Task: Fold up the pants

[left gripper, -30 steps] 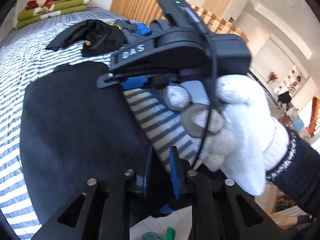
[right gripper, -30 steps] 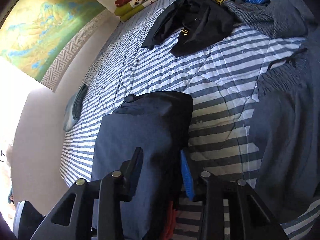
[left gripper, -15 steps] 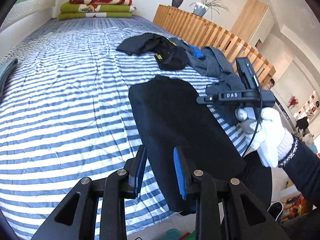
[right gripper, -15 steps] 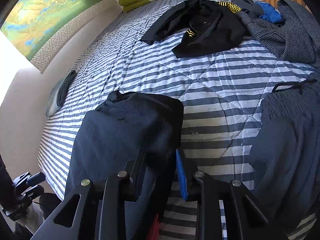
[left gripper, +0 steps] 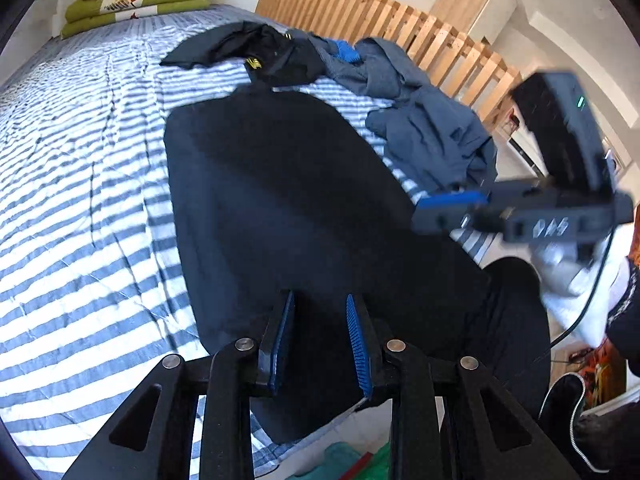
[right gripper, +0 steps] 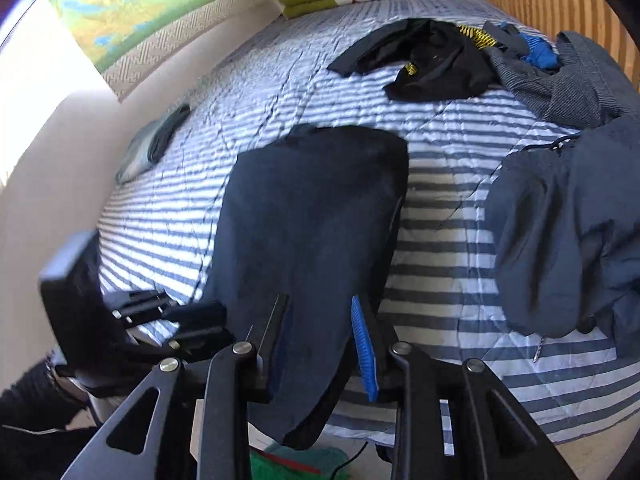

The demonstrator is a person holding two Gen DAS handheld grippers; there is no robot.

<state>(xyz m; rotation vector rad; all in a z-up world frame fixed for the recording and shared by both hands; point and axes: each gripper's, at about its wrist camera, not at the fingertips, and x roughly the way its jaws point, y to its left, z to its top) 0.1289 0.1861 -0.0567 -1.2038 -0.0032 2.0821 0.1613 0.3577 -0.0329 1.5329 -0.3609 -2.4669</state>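
Dark navy pants (left gripper: pixel 300 200) lie flat and lengthwise on the striped bed (left gripper: pixel 80 200), with their near end hanging over the bed's front edge. My left gripper (left gripper: pixel 318 344) hovers over that near end, jaws apart, the cloth showing below the gap but not pinched. In the right wrist view the same pants (right gripper: pixel 312 220) run under my right gripper (right gripper: pixel 318 340), which stands open by their right edge. The left wrist view shows the right gripper (left gripper: pixel 440 208) blurred in a white-gloved hand (left gripper: pixel 580 280). The left gripper (right gripper: pixel 208 320) is blurred at the right view's lower left.
A black garment (left gripper: pixel 272 56) and grey-blue clothes (left gripper: pixel 424 120) lie heaped at the far right of the bed. Another blue-grey garment (right gripper: pixel 560 220) lies right of the pants. Folded blankets (left gripper: pixel 136 0) sit at the bed's far end, a wooden slat wall (left gripper: pixel 400 20) behind.
My left gripper drew away from the right hand, swung over the stripes and came back above the pants' near end. The right gripper moved and rolled, and the pants now lie spread flat.
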